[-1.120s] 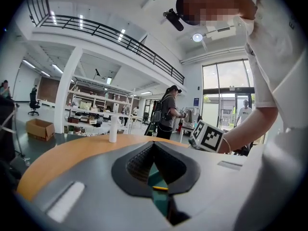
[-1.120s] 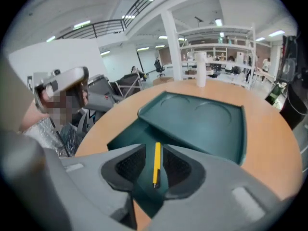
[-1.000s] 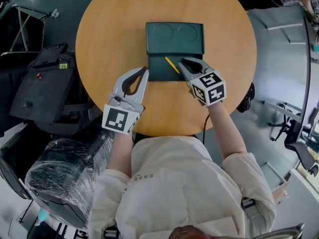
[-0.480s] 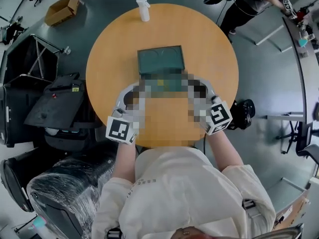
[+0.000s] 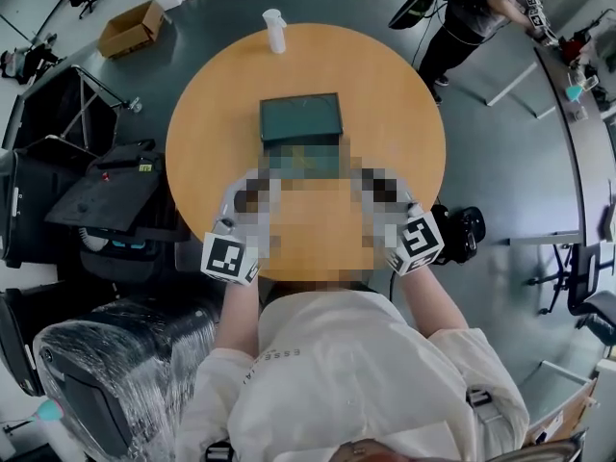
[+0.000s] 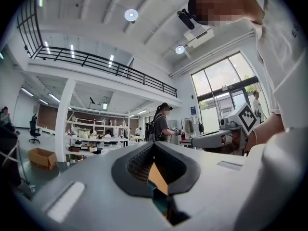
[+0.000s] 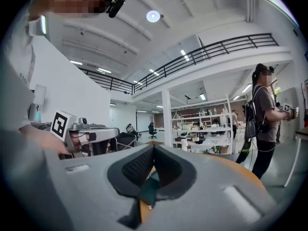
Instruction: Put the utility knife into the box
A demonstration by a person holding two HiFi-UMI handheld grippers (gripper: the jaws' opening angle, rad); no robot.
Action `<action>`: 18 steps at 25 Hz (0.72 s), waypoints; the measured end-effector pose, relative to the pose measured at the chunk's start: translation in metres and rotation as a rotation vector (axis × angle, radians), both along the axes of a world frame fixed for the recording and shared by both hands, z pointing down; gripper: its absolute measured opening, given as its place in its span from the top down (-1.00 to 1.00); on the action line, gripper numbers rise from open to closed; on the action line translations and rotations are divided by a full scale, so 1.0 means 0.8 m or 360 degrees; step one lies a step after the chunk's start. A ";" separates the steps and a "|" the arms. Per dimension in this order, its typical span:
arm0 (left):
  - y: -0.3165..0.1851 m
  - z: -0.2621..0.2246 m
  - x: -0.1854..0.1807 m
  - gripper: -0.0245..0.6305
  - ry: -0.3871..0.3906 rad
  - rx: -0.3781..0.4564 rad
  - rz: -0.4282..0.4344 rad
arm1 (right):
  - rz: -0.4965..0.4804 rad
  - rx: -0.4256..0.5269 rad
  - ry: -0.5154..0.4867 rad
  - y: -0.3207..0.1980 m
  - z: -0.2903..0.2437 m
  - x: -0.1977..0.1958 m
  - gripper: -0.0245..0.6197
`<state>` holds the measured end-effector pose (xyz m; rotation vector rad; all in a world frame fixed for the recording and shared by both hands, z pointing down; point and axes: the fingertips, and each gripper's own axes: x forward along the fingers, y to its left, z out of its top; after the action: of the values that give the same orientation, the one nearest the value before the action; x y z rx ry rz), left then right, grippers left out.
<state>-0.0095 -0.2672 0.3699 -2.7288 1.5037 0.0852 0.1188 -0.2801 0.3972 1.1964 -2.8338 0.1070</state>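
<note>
Right gripper (image 7: 153, 148): jaws closed tip to tip, nothing held. Left gripper (image 6: 154, 144): likewise closed, empty. Box (image 5: 300, 118) sits on table (image 5: 395, 94), just ahead of both grippers. Knife cannot be made out.

Looks steeply down on a round wooden table (image 5: 385, 94) at centre, over dark grey floor (image 5: 520, 162). Shows a cardboard box (image 5: 132, 27) on the floor at 11 o'clock, a black case (image 5: 106, 200) at 9 o'clock, a plastic-wrapped chair (image 5: 115, 373) at 8 o'clock and a grey desk (image 5: 587, 133) at 2 o'clock. Takes in, from the left gripper view, a high white ceiling (image 6: 96, 13) with a round lamp (image 6: 131, 15) at 12 o'clock, a black mezzanine railing (image 6: 96, 61), a white column (image 6: 64, 119) and tall daylit windows (image 6: 224, 76) at 2 o'clock. Shows stocked shelves (image 7: 204, 129) in the right gripper view.
</note>
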 end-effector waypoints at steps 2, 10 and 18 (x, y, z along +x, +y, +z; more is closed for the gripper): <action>0.009 0.002 -0.004 0.88 0.0003 -0.0007 -0.0018 | -0.0002 -0.0015 0.0001 0.007 0.006 0.000 0.95; 0.058 0.013 -0.024 0.88 0.0017 -0.0027 0.0002 | 0.0026 -0.0007 0.0021 0.046 0.006 -0.016 0.95; 0.164 0.008 -0.060 0.88 0.0038 -0.0030 0.0077 | 0.0137 -0.0030 0.0052 0.153 0.005 -0.039 0.95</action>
<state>-0.0572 -0.1358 0.3766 -2.7887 1.4520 0.1053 0.0879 -0.1580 0.4014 1.3039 -2.7479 0.1168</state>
